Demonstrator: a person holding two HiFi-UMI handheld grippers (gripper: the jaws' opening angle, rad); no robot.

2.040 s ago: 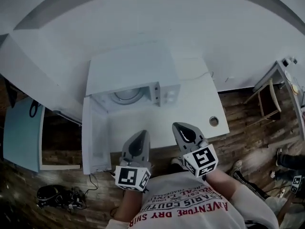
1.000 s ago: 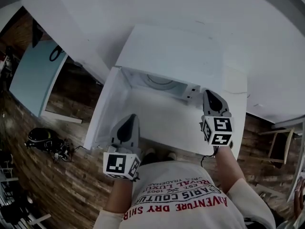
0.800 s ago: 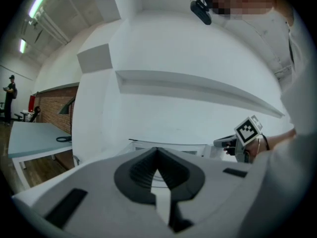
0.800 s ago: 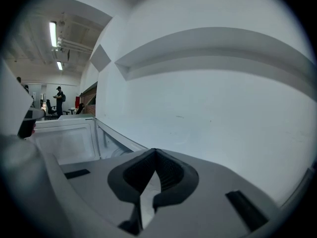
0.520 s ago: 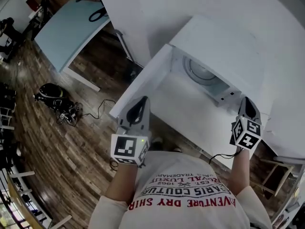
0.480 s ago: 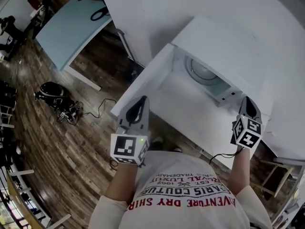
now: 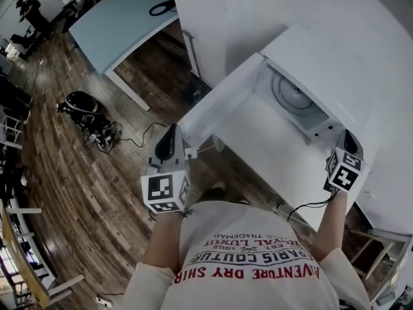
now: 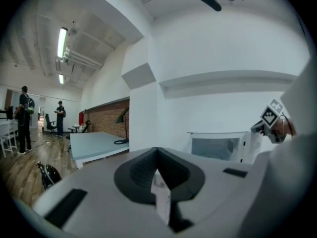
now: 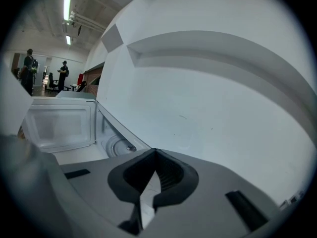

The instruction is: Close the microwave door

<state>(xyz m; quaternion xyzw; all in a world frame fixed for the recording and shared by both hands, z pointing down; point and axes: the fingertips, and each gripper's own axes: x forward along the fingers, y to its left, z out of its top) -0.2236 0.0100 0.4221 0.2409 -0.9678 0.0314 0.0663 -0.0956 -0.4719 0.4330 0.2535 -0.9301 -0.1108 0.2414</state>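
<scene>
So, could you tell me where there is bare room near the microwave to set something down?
The white tabletop in front of the microwave is bare, bordered by the open door on one side and the right gripper on the other. The turntable inside is bare too. It is tightest at the door's outer edge, near the left gripper.

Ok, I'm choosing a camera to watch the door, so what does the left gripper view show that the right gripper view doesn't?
Only the left gripper view: the black bag on the wooden floor, and the right gripper with its marker cube. Only the right gripper view: the round turntable plate and the inner face of the open microwave door. Both: the white microwave, distant standing people, ceiling strip lights, and their own jaws shut on nothing.
</scene>
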